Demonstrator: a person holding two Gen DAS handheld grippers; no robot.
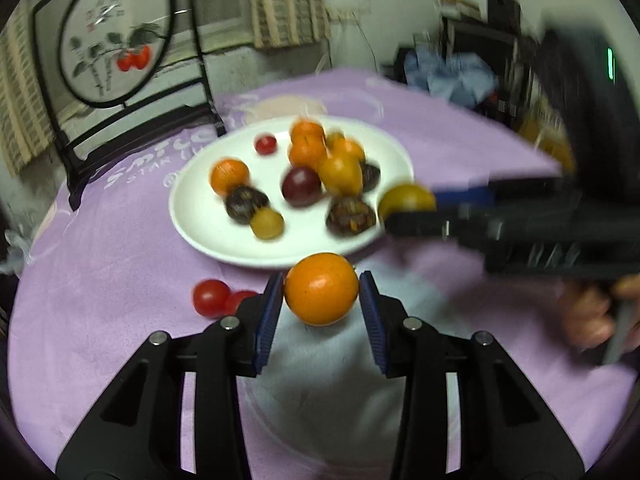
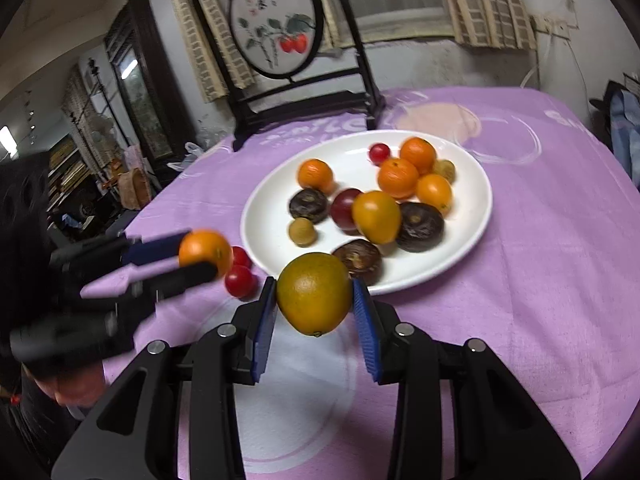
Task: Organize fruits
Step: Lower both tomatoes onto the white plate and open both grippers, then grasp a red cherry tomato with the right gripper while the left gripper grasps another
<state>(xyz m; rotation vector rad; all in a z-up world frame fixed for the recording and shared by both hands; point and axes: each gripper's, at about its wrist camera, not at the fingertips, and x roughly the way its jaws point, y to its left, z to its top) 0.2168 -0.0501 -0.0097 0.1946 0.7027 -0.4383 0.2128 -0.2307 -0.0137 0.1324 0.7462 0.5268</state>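
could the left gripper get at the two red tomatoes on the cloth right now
Probably not yet: the left gripper is shut on an orange fruit, so its jaws are full, though the tomatoes lie uncovered close beside it.

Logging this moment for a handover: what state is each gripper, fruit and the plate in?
left gripper: shut on orange fruit, held off the cloth
right gripper: shut on yellow-green fruit, lifted
white plate: loaded with mixed fruits
two cherry tomatoes: loose on the purple tablecloth

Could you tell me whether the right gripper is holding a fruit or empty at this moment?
Holding one: the right gripper is shut on a yellow-green citrus fruit, both blue pads pressed against its sides, near the white plate.
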